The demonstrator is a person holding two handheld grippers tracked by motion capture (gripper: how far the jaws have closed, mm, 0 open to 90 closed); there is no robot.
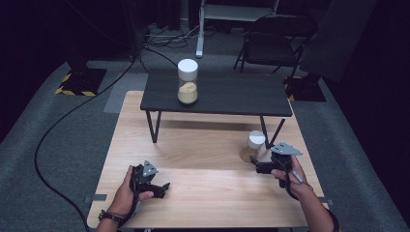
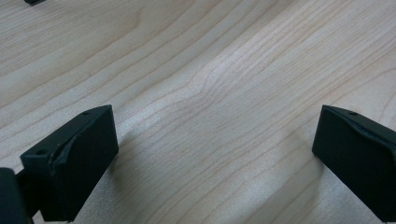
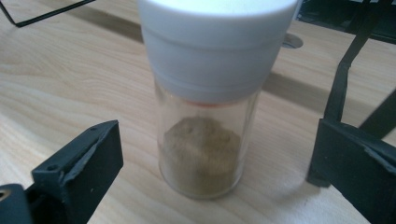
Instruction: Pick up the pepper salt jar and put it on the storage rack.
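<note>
A small clear jar (image 1: pixel 253 146) with a white cap and brown powder stands upright on the light wooden table (image 1: pixel 203 193) at the right, just in front of the dark shelf's right legs. My right gripper (image 1: pixel 257 164) is open right beside it; in the right gripper view the small jar (image 3: pixel 205 140) stands between the wide-apart jaws, untouched. A taller jar (image 1: pixel 187 81) with a white cap and tan powder stands on the dark raised shelf (image 1: pixel 241 96). My left gripper (image 1: pixel 162 188) rests open low over bare table wood (image 2: pixel 210 116) at the front left.
The dark shelf stands on thin black legs (image 1: pixel 153 126) over the back half of the table. A folding chair (image 1: pixel 270 43) and cables (image 1: pixel 58 125) lie on the grey floor beyond. The shelf's black leg (image 3: pixel 343 79) rises close behind the small jar.
</note>
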